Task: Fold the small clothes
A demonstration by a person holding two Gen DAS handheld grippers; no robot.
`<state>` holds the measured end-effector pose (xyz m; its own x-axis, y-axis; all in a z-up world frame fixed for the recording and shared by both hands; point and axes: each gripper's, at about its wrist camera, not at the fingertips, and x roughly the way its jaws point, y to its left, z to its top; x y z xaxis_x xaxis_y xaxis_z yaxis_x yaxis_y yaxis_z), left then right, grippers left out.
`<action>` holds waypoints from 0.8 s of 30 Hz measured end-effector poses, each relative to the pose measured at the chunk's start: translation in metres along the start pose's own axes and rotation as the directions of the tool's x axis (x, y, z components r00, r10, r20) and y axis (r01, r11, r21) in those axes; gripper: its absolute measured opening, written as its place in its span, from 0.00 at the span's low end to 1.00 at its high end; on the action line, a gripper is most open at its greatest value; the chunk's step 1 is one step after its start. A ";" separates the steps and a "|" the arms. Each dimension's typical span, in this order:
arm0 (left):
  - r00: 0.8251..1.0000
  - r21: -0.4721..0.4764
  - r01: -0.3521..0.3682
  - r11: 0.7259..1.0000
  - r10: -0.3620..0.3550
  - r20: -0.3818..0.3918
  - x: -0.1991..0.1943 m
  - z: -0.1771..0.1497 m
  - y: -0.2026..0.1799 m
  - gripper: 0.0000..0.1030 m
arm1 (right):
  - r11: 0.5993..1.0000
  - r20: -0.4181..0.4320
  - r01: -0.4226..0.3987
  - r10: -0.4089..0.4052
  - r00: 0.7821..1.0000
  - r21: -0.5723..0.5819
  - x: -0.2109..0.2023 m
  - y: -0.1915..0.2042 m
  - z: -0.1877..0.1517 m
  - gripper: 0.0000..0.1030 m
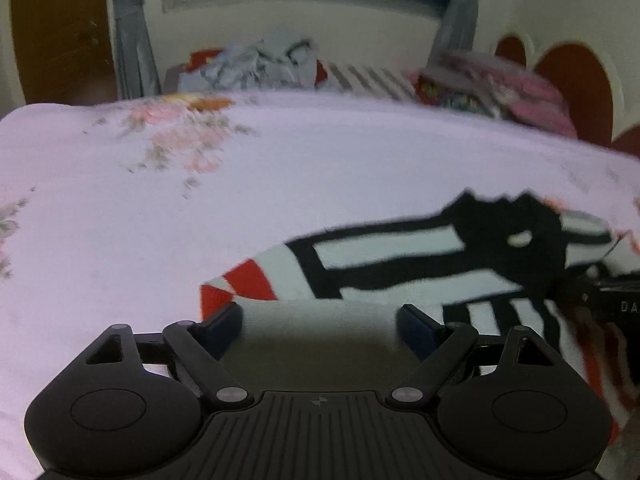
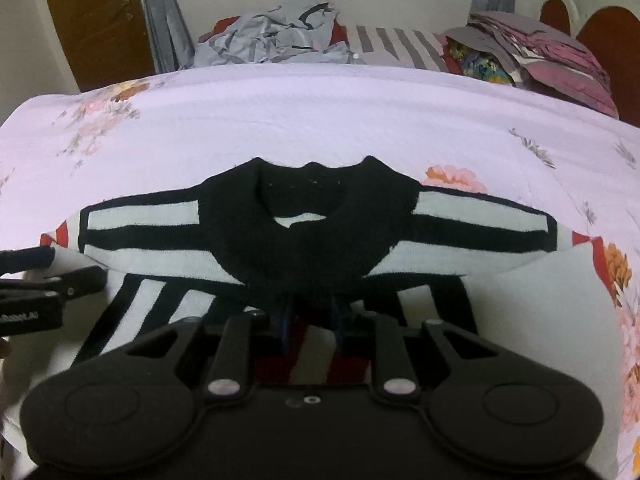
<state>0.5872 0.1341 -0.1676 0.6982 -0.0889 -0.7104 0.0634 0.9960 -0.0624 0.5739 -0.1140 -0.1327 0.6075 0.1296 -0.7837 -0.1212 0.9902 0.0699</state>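
A small knit sweater (image 2: 304, 232) lies on the bed. It is white with black stripes, a black collar and red cuffs. My right gripper (image 2: 311, 322) is shut on its fabric just below the collar, and cloth is bunched between the blue pads (image 2: 285, 326). In the left wrist view the same sweater (image 1: 400, 264) stretches to the right, its red cuff near the left pad. My left gripper (image 1: 320, 320) hangs open over the white sleeve, with nothing pinched between its fingers (image 1: 224, 322). The left gripper's black body (image 2: 36, 300) shows at the left edge of the right wrist view.
A pale floral bedsheet (image 2: 280, 120) covers the bed. At the far edge lie a crumpled grey clothes pile (image 2: 276, 36), a striped cloth (image 2: 400, 46) and a folded pink and purple stack (image 2: 540, 48). Beyond are a brown door (image 1: 60, 28), curtains and a red headboard (image 1: 576, 88).
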 end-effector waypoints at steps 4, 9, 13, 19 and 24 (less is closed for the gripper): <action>0.997 -0.005 0.037 0.999 -0.036 0.064 -0.013 0.003 -0.004 0.83 | 0.994 0.047 -0.106 0.107 0.993 -0.013 -0.011 0.022 -0.001 0.22; 1.000 0.071 -0.028 0.997 0.028 -0.003 0.012 -0.006 -0.010 0.84 | 0.992 -0.006 -0.089 0.089 0.996 -0.085 0.008 0.048 -0.008 0.21; 1.000 0.077 -0.010 0.997 0.010 0.004 0.007 -0.009 0.001 0.84 | 0.997 0.013 -0.007 0.008 1.000 -0.073 -0.001 0.026 -0.010 0.17; 0.999 0.071 -0.038 0.997 0.038 -0.004 0.001 -0.007 -0.008 0.84 | 0.999 -0.004 0.007 -0.007 1.000 -0.046 -0.007 0.014 -0.011 0.19; 1.000 0.061 -0.025 0.998 0.024 0.009 -0.023 -0.008 -0.024 0.84 | 0.998 0.022 -0.011 0.013 1.000 -0.061 -0.026 0.020 -0.019 0.23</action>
<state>0.5639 0.1124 -0.1558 0.7061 -0.0649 -0.7052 0.0893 0.9960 -0.0023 0.5405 -0.0983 -0.1224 0.6230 0.1434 -0.7690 -0.1754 0.9836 0.0412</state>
